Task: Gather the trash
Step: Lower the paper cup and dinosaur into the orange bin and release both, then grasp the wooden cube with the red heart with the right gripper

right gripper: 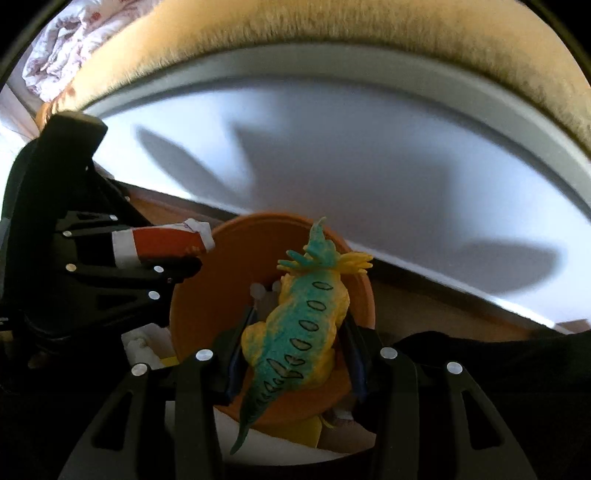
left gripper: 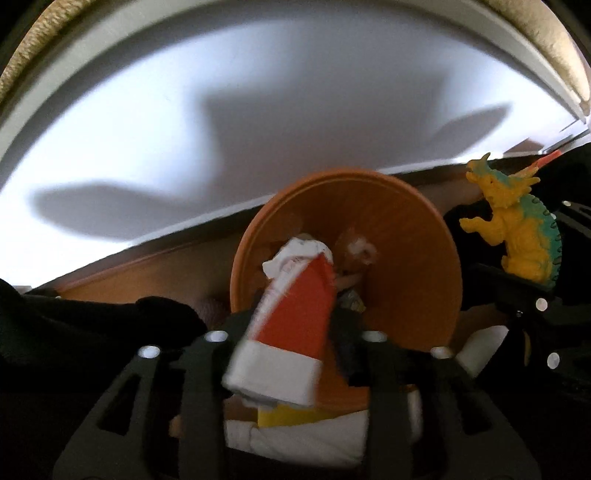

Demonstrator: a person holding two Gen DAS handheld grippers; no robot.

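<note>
My left gripper (left gripper: 291, 325) is shut on a crumpled red-and-white paper carton (left gripper: 288, 321) and holds it at the mouth of an orange bowl-shaped bin (left gripper: 410, 258). The carton also shows in the right wrist view (right gripper: 162, 247), at the bin's (right gripper: 218, 295) left rim. My right gripper (right gripper: 295, 332) is shut on a yellow-and-teal toy dinosaur (right gripper: 303, 332), held over the bin; the dinosaur shows at the right of the left wrist view (left gripper: 517, 236). Small scraps (left gripper: 354, 258) lie inside the bin.
A white wall (left gripper: 258, 110) with hard shadows fills the background. A wooden surface (left gripper: 147, 273) runs under it. White and yellow items (left gripper: 295, 432) lie below the bin. A furry tan rug or blanket (right gripper: 332, 33) and patterned bedding (right gripper: 62, 44) lie beyond.
</note>
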